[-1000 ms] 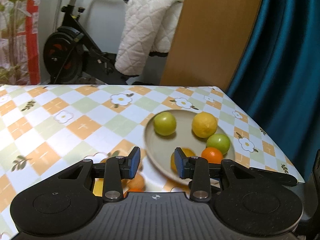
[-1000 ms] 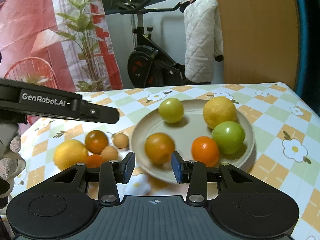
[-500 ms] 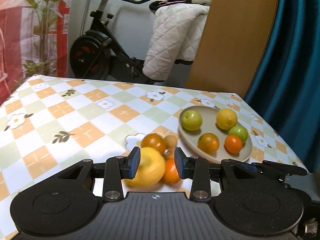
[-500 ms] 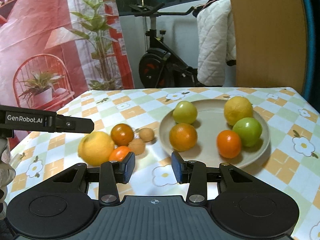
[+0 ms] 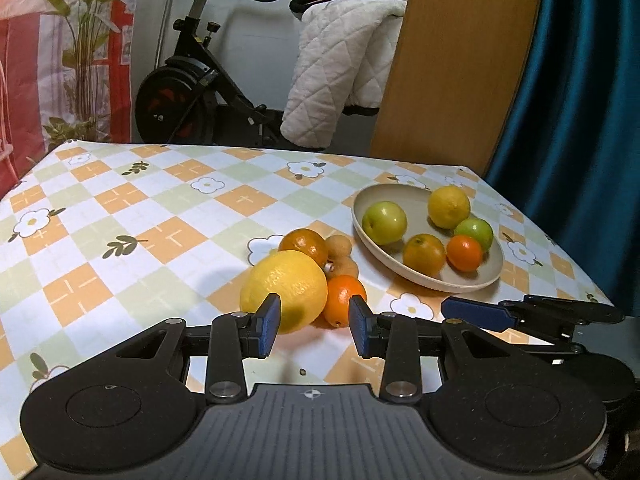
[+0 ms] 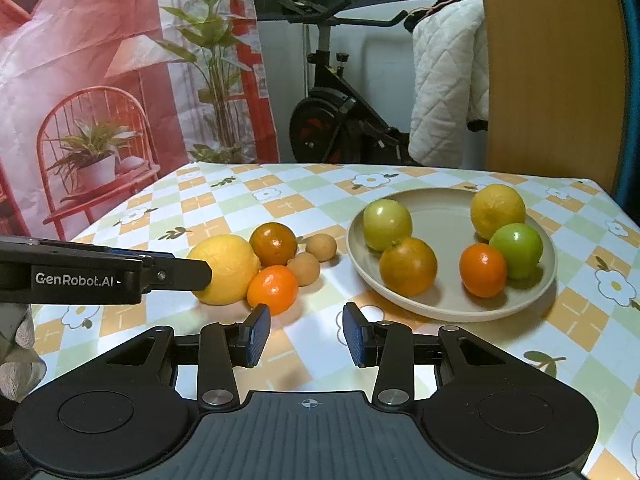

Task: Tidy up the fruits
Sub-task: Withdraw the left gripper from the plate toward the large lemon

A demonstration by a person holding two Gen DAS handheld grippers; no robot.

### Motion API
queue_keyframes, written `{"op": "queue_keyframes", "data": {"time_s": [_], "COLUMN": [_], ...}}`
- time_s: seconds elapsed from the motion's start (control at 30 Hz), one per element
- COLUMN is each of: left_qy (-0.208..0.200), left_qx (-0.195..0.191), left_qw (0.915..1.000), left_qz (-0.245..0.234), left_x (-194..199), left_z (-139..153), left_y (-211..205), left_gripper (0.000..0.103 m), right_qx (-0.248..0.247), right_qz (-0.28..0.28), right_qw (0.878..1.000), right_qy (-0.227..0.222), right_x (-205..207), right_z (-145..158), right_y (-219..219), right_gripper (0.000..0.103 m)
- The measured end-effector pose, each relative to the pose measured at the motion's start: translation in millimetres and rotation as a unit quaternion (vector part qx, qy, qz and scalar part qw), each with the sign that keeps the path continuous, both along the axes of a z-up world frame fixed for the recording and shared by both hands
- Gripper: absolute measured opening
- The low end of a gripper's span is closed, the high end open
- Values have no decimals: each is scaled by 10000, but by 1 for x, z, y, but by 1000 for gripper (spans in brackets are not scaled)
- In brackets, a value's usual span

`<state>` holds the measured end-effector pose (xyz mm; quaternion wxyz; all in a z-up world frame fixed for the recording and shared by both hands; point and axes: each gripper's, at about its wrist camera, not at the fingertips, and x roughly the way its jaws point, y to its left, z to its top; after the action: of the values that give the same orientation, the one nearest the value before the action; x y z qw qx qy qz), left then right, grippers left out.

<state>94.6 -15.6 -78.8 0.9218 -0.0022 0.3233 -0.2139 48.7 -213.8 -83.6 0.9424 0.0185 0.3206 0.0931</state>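
Tongs, both left [image 5: 313, 330] and right [image 6: 305, 334], had swung from the plate [image 6: 436, 309] to the loose fruit cluster [image 5: 304, 280] mid-tabletop, each part-open and empty, indicating five fruits plated and the big lemon [image 5: 285, 290] likely next.

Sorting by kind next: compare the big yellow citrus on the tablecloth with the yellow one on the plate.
The big yellow citrus lies on the tablecloth, touching the loose oranges; the yellow fruit sits on the plate at its far side. The tablecloth one looks larger, though it is nearer the camera. Both are yellow, roundish and dimpled.
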Motion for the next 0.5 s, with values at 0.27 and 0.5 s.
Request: {"op": "queue_keyframes", "data": {"time_s": [0.27, 0.5], "left_qy": [30, 69], "left_qx": [-111, -199], "left_qw": [9999, 9997], "left_qz": [58, 105], "left_x": [-1, 2], "left_z": [-1, -2], "left_y": [7, 7], "left_gripper": [39, 39], "right_qx": [-123, -279], "right_qz": [50, 211], "right_qw": [9999, 9994], "right_qy": [69, -76], "right_x": [3, 13], "right_z": [-4, -4], "right_y": [7, 16], "right_gripper": [37, 37]}}
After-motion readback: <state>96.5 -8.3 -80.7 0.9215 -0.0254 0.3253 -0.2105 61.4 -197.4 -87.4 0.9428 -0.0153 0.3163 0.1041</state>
